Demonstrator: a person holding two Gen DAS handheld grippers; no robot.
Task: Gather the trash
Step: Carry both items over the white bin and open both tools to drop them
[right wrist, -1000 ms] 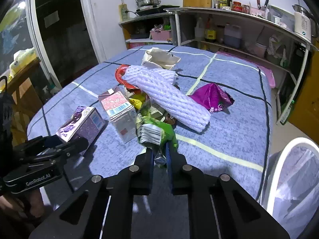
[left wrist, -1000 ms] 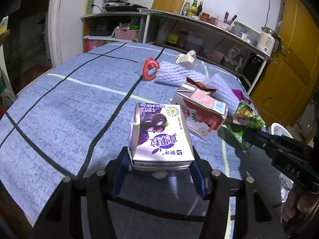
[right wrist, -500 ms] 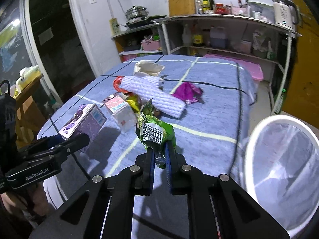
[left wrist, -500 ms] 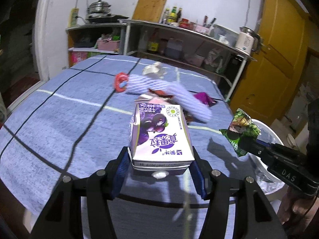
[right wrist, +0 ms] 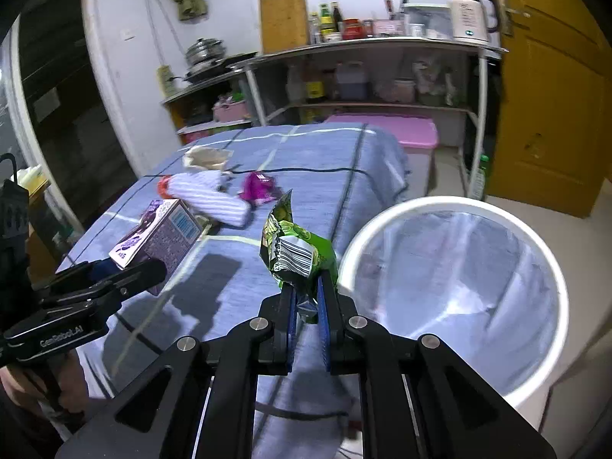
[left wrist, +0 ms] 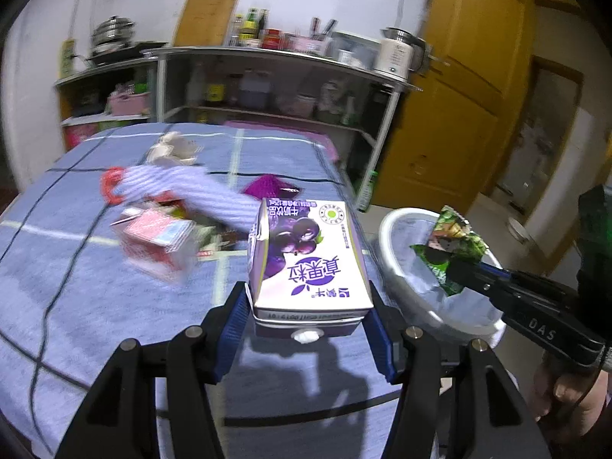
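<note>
My left gripper [left wrist: 306, 306] is shut on a purple milk carton [left wrist: 308, 256] and holds it above the table's right edge; the carton also shows in the right wrist view [right wrist: 160, 235]. My right gripper [right wrist: 306, 290] is shut on a green snack wrapper [right wrist: 294, 248], held just left of the white trash bin [right wrist: 455, 279]. In the left wrist view the wrapper [left wrist: 451, 248] hangs over the bin's rim [left wrist: 386, 237]. The bin is lined with a clear bag.
On the blue checked table [right wrist: 325, 153] lie a white foam sleeve [right wrist: 210, 195], a red-pink carton [left wrist: 157, 241], a purple wrapper [right wrist: 258, 187], a red ring [left wrist: 111, 187] and crumpled paper [right wrist: 204, 158]. Shelves and a yellow door [right wrist: 547, 95] stand behind.
Both grippers have swung right with their loads, away from the trash pile. The bin has come closer and the green wrapper is now at its rim.
</note>
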